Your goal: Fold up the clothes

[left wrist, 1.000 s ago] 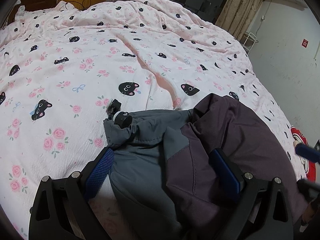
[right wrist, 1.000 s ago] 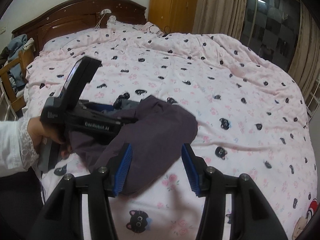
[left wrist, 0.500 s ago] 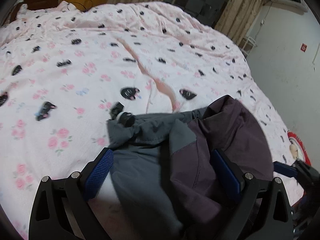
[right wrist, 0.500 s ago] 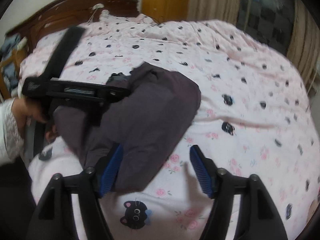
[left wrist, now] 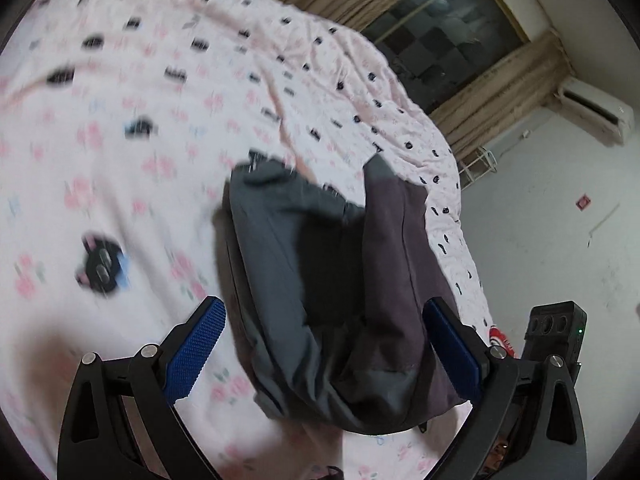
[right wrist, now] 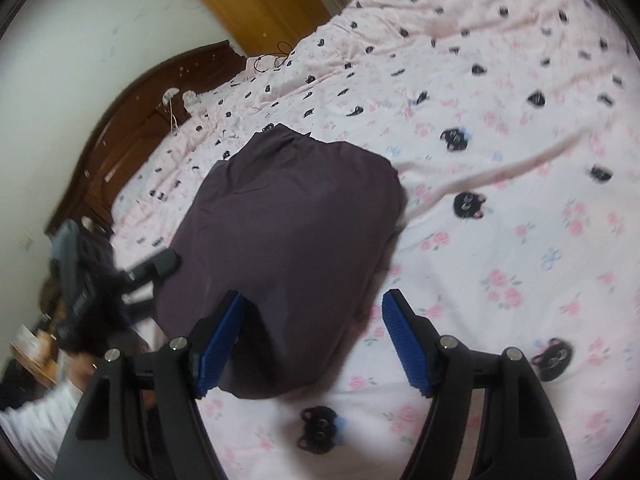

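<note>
A folded garment, grey on one side and dark purple on the other, lies on the pink cat-print bedspread. My left gripper is open and straddles its near end; the left pad stands clear of the cloth and the right pad is at the purple edge. In the right wrist view the garment shows as a purple mound. My right gripper is open over its near corner, with the right pad over bare bedspread. The left gripper shows at the far left, in a white-sleeved hand.
A dark wooden headboard and a wooden wardrobe stand behind the bed. Curtains, a dark window and a white wall lie past the bed's right edge. The right gripper's body is at lower right.
Both views have rolled. The right jaws have widened off the purple cloth. The left gripper has drawn back toward the left edge of the right wrist view, and the garment stays on the bed.
</note>
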### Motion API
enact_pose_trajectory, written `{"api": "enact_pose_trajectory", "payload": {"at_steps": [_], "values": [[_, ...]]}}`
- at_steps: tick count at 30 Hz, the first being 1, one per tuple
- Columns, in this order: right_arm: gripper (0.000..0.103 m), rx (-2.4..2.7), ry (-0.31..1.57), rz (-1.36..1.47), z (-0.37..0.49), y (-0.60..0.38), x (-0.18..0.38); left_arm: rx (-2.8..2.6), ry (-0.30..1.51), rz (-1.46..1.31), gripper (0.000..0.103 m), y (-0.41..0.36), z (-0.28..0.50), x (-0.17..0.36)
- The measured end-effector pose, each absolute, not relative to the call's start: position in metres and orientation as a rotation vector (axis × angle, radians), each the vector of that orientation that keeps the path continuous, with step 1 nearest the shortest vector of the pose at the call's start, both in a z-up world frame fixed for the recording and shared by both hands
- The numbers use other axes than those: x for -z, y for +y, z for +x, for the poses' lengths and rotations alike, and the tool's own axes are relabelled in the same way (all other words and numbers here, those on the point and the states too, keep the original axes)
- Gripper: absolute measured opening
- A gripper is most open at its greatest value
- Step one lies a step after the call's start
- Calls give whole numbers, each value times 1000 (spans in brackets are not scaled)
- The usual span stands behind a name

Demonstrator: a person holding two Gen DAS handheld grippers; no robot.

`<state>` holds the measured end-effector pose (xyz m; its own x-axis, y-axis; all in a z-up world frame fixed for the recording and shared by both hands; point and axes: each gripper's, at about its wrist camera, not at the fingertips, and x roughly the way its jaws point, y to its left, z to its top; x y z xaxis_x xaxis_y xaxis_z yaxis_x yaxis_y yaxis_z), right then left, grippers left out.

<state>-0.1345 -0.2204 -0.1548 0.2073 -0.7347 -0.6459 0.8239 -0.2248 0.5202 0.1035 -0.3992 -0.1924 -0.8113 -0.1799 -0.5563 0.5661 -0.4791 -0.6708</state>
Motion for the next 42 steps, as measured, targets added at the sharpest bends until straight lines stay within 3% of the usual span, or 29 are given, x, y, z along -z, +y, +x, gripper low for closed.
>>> {"api": "enact_pose_trajectory", "payload": {"at_steps": [12, 13, 14, 16, 18, 20, 22, 32, 42], "values": [[93, 1323, -76, 1293, -159, -249, 196, 2320, 1181, 697, 101, -393, 73, 211], [94, 1315, -94, 1303, -160, -251, 199, 2331, 1178, 700, 94, -393, 71, 211], [95, 1313, -106, 1307, -160, -253, 201, 2341, 1188, 698, 74, -393, 70, 211], [95, 1306, -110, 1313, -160, -259, 202, 2365, 1239, 693, 51, -395, 68, 211], [93, 1299, -115, 1319, -161, -266, 203, 2382, 1288, 683, 44, -397, 68, 212], [73, 1280, -119, 1315, -160, -271, 202, 2373, 1331, 651, 30, -401, 73, 212], [68, 1269, -105, 1294, -158, -276, 197, 2375, 1370, 617, 24, -406, 79, 209], [62, 1184, -29, 1168, -127, -344, 147, 2348, 1138, 393, 21, -432, 134, 148], [59, 1044, 166, 1095, -20, -502, 132, 2095, 1045, 250, 21, -525, 235, 143]]}}
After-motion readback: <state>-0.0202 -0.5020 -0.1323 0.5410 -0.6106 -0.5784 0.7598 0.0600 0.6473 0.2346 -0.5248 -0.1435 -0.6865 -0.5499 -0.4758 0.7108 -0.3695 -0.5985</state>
